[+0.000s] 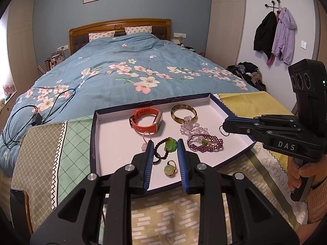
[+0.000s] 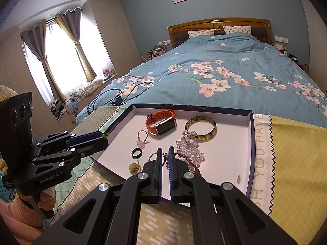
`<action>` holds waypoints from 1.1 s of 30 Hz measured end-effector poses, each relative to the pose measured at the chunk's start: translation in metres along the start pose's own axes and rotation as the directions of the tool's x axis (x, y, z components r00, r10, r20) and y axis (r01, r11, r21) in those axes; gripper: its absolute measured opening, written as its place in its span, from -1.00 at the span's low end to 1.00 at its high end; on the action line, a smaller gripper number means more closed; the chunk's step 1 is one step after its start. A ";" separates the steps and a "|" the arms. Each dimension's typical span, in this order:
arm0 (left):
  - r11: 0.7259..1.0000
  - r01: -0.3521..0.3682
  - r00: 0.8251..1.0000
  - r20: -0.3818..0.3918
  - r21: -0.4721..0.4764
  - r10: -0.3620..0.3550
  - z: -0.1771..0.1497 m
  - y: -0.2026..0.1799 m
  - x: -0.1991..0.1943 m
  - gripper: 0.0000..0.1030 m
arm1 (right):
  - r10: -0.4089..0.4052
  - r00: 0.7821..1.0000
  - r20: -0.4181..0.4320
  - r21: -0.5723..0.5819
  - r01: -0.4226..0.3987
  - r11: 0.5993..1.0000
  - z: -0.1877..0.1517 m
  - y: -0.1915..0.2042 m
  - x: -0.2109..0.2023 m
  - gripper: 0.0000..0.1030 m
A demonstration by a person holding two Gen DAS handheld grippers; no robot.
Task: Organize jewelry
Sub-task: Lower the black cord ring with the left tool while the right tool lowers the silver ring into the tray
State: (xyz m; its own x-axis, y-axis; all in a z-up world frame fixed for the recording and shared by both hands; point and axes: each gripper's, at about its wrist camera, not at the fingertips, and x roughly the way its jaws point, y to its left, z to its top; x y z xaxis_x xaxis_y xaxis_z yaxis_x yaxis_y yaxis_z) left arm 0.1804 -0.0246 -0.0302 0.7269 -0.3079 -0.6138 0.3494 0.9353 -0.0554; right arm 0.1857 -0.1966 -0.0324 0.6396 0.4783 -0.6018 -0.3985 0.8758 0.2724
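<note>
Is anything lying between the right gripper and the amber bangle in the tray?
Yes. The clear bead bracelet lies between the right gripper and the amber bangle, its far end overlapping the bangle's near rim.

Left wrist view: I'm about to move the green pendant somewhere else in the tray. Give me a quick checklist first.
1. Pendant held between left gripper fingers: ok.
2. Grip firm enough: cannot tell.
3. Pendant's cord off the black ring: ok.
4. Right gripper apart from left: ok.
5. Loop hanging at right gripper's tip, secure: cannot tell.
6. Bare tray floor for set-down: ok.
</note>
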 end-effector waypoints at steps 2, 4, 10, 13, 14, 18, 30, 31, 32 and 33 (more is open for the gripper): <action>1.000 -0.003 1.000 -0.002 0.000 0.003 0.001 0.001 0.003 -0.55 | -0.001 1.000 -0.002 0.001 0.001 1.000 0.001 -0.002 0.003 -0.92; 1.000 -0.005 1.000 -0.003 -0.001 0.005 0.002 0.003 0.005 -0.55 | -0.002 1.000 -0.005 0.001 0.002 1.000 0.000 -0.003 0.004 -0.92; 1.000 -0.014 1.000 -0.005 -0.004 0.014 -0.001 0.003 0.008 -0.55 | -0.005 1.000 -0.013 0.004 0.005 1.000 -0.001 -0.004 0.008 -0.92; 1.000 -0.018 1.000 -0.011 -0.006 0.018 -0.001 0.004 0.011 -0.55 | -0.008 1.000 -0.018 0.003 0.008 1.000 0.000 -0.005 0.010 -0.92; 1.000 -0.019 1.000 -0.012 -0.007 0.019 -0.001 0.004 0.012 -0.55 | -0.009 1.000 -0.019 0.002 0.009 1.000 0.001 -0.005 0.011 -0.92; 1.000 -0.024 1.000 -0.020 -0.007 0.024 -0.002 0.004 0.016 -0.55 | -0.015 1.000 -0.025 0.002 0.016 1.000 0.002 -0.006 0.014 -0.92; 0.999 -0.034 0.999 -0.038 -0.018 0.033 -0.002 0.008 0.025 -0.55 | -0.024 0.999 -0.041 0.002 0.024 1.000 0.004 -0.010 0.022 -0.92; 0.999 -0.034 0.999 -0.039 -0.019 0.034 -0.002 0.008 0.026 -0.55 | -0.023 0.999 -0.042 0.003 0.024 1.000 0.004 -0.010 0.022 -0.92; 0.999 -0.035 0.999 -0.040 -0.020 0.034 -0.002 0.008 0.027 -0.55 | -0.024 0.999 -0.043 0.003 0.024 1.000 0.004 -0.010 0.022 -0.92; 0.999 -0.035 0.999 -0.042 -0.021 0.034 -0.002 0.009 0.027 -0.55 | -0.024 0.999 -0.042 0.003 0.025 1.000 0.004 -0.010 0.022 -0.92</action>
State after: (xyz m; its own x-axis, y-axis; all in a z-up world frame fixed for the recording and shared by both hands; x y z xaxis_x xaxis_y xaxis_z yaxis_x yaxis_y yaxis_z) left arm 0.2023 -0.0247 -0.0489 0.7132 -0.2684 -0.6476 0.3113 0.9490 -0.0505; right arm 0.2069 -0.1946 -0.0452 0.6208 0.4535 -0.6395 -0.3806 0.8875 0.2599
